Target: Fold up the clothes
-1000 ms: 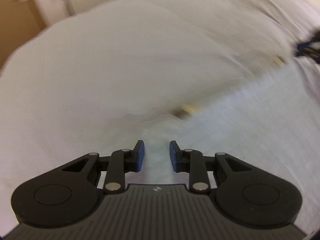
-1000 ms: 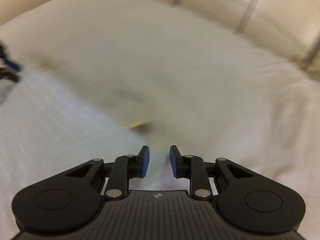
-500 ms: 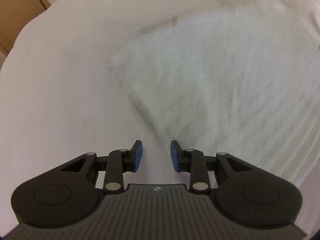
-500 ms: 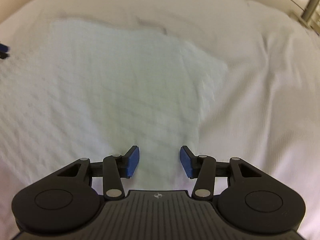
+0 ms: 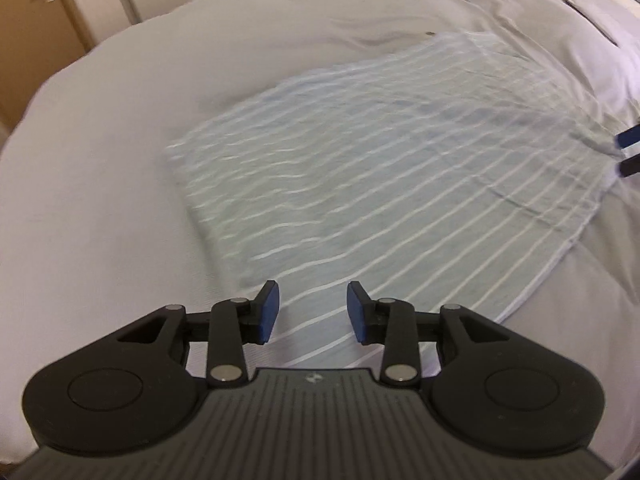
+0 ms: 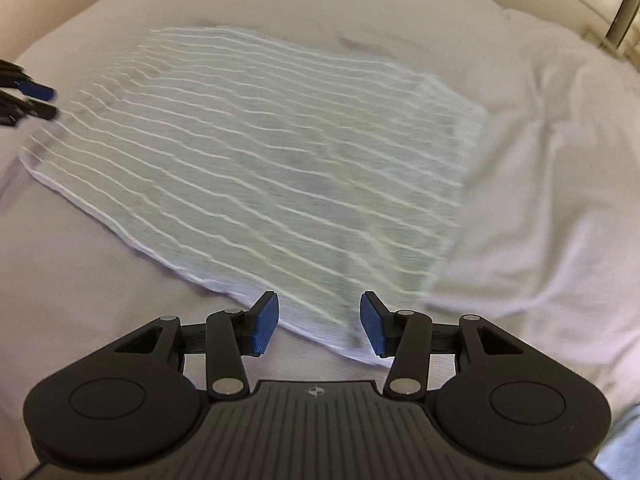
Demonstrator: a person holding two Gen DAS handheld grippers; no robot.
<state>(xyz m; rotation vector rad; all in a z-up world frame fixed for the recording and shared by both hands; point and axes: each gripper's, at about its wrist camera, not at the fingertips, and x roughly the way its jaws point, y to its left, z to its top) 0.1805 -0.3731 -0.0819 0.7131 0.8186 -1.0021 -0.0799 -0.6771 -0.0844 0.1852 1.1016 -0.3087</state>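
A pale blue-green garment with thin white stripes (image 5: 380,184) lies flat on a white bed, folded into a rough rectangle; it also shows in the right wrist view (image 6: 272,176). My left gripper (image 5: 313,312) is open and empty, raised over the garment's near corner. My right gripper (image 6: 319,322) is open and empty, raised over the opposite near corner. Each gripper's tips show at the edge of the other's view: the right one (image 5: 628,152) and the left one (image 6: 32,98).
The white bed sheet (image 5: 100,200) surrounds the garment, rumpled at the right in the right wrist view (image 6: 552,168). A pillow (image 5: 580,20) lies beyond the garment. A wooden door (image 5: 36,28) and wall panels stand past the bed's far edge.
Both grippers have drawn back and up from the cloth and opened wider. The garment now lies flat in full view with its stripes showing.
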